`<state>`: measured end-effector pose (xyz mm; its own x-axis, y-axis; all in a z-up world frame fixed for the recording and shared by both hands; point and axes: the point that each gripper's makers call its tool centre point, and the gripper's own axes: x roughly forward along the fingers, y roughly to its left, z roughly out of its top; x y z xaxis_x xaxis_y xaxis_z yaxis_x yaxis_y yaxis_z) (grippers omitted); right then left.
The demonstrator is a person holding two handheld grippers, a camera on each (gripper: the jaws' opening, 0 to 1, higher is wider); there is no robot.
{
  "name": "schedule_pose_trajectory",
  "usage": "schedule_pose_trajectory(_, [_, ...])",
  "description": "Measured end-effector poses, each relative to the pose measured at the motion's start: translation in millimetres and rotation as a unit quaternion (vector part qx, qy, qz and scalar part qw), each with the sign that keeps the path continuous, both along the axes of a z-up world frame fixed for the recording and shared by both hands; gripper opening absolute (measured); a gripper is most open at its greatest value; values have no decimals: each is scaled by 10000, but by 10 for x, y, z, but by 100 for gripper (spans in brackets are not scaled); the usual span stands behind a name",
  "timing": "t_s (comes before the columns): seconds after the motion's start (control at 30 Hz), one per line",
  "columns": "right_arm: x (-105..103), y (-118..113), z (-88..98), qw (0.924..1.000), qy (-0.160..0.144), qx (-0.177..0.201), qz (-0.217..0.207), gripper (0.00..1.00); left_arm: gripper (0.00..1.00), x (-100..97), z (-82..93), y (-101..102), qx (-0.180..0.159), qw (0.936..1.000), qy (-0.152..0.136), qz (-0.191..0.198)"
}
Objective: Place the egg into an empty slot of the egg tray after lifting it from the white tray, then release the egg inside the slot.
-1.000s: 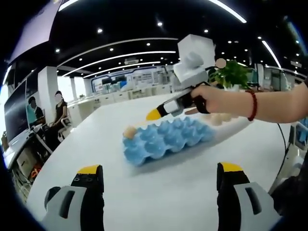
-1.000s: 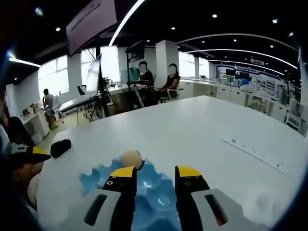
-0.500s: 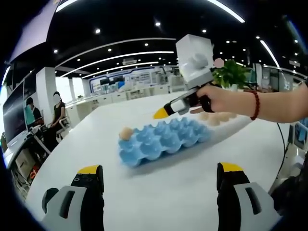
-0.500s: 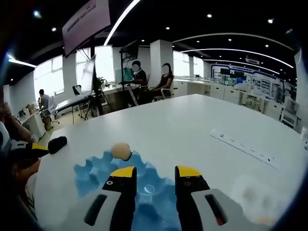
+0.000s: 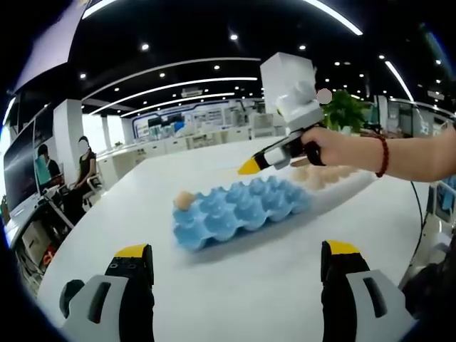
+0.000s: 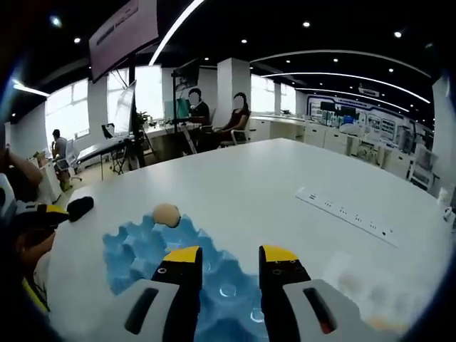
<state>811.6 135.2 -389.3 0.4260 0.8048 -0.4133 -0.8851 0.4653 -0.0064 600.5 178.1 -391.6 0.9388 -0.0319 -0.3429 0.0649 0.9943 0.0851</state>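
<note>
One egg (image 5: 183, 199) sits in a corner slot of the blue egg tray (image 5: 239, 210) on the white worktop (image 5: 235, 285). My right gripper (image 5: 249, 166) hangs over the far side of the egg tray, and nothing is between its fingers. In the right gripper view its two yellow-tipped fingers stand a little apart over the blue slots. My left gripper (image 5: 239, 256) stays back from the egg tray, with its fingers wide open and holding nothing.

More eggs (image 5: 324, 173) lie just past the far end of the egg tray, on what I think is the white tray. I think the next job is to fetch one. To do it well, I should come down slowly, put one finger on each side of an egg, and squeeze softly so it does not crack. Then I should pick a slot away from the egg that is already there.

My own hand (image 5: 335, 146) covers part of those eggs, so I cannot count them. The white tray's edge is hard to make out.
</note>
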Motion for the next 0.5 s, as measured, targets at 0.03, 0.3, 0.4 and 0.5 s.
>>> schedule_pose_trajectory(0.03, [10,-22,-4,10000,-7,-22,-21,33,100,1,0,-6,-3,10000,4,-3])
schedule_pose_trajectory(0.3, [10,-121,27,10000,12,21,-67,33,100,48,-2,-94,-27,10000,-2,-67])
schedule_pose_trajectory(0.4, [38,-167,27,9999,-34,-43,-107,33,100,66,5,-129,-42,9999,-26,-109])
schedule_pose_trajectory(0.5, [59,-234,43,9998,-3,0,-175,33,100,82,-4,-144,-71,9999,-21,-125])
